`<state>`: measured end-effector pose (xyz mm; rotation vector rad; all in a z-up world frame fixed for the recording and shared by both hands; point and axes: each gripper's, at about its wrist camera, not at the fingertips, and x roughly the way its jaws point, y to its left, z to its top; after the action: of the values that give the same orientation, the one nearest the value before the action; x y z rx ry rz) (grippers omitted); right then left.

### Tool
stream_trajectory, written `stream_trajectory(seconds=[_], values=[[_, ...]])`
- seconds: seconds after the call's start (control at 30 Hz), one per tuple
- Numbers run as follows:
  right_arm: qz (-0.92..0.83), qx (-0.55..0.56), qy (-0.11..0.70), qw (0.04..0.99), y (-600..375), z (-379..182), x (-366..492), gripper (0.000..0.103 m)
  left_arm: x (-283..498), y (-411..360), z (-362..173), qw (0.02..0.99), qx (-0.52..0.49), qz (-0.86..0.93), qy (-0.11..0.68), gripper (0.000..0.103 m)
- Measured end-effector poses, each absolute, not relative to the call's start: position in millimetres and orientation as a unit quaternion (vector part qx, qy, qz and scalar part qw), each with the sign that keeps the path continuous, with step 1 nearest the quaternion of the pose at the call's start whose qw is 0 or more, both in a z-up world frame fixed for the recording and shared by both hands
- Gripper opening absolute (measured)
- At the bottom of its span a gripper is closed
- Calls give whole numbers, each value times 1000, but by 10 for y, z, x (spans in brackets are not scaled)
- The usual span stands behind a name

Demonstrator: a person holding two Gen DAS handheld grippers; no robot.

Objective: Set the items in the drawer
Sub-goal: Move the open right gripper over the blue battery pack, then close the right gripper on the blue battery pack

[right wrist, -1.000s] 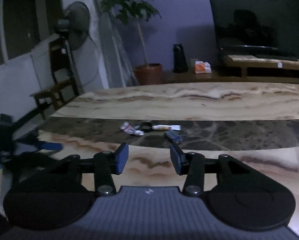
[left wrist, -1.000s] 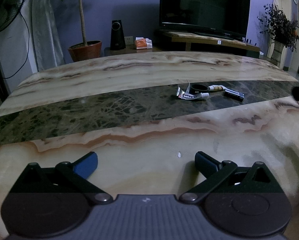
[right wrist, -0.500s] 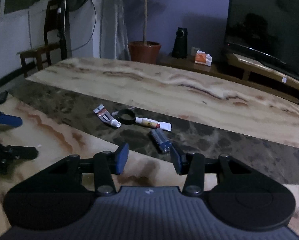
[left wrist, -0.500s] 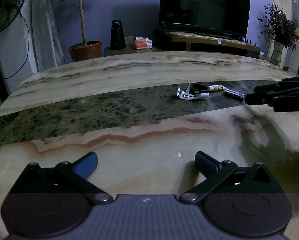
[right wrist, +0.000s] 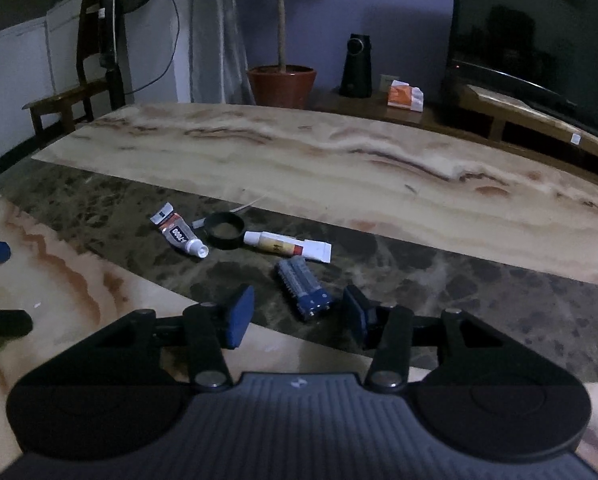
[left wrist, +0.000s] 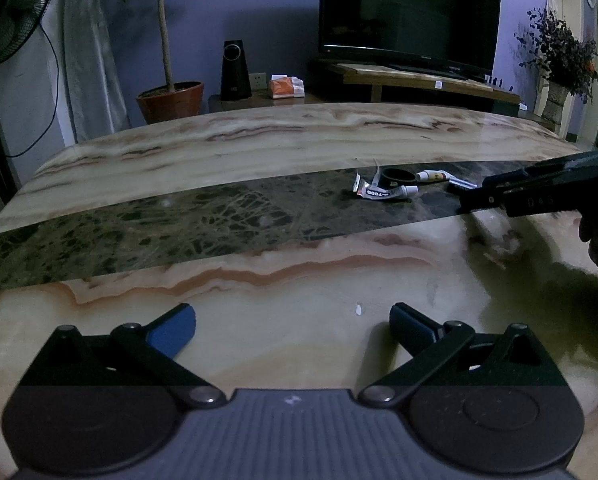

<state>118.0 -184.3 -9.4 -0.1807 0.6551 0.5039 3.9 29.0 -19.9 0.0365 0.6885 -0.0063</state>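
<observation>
Batteries (right wrist: 304, 285): 2 ribbed blue cylinders, shrink-wrapped

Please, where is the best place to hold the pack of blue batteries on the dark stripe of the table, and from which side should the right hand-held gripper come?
Probably across the two long sides of the battery pack, near its middle. It lies flat, its near end pointing at the right hand-held gripper, whose opening jaws already straddle that end without touching it. Coming straight on from this near side suits best.
</observation>
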Motion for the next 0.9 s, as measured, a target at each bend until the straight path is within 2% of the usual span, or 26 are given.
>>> stream_trajectory(seconds=[0.2,0.57,0.63,0.67,0.7,0.9], values=[[237,-87,316,914,-1936,-105,1247,45,40,290,-199,941,18,-3,337,103],[291,-106,303,901,-1909,-124,1282,46,40,290,-200,941,18,-3,337,103],[291,-109,302,901,-1889,-115,1278,42,39,289,-200,941,18,-3,337,103],[289,-109,301,902,-1884,-112,1271,26,39,290,-200,941,18,-3,337,103],[287,-116,297,903,-1864,-113,1245,21,40,290,-200,941,18,-3,337,103],[291,-124,294,902,-1816,-96,1088,21,40,291,-200,941,18,-3,337,103]])
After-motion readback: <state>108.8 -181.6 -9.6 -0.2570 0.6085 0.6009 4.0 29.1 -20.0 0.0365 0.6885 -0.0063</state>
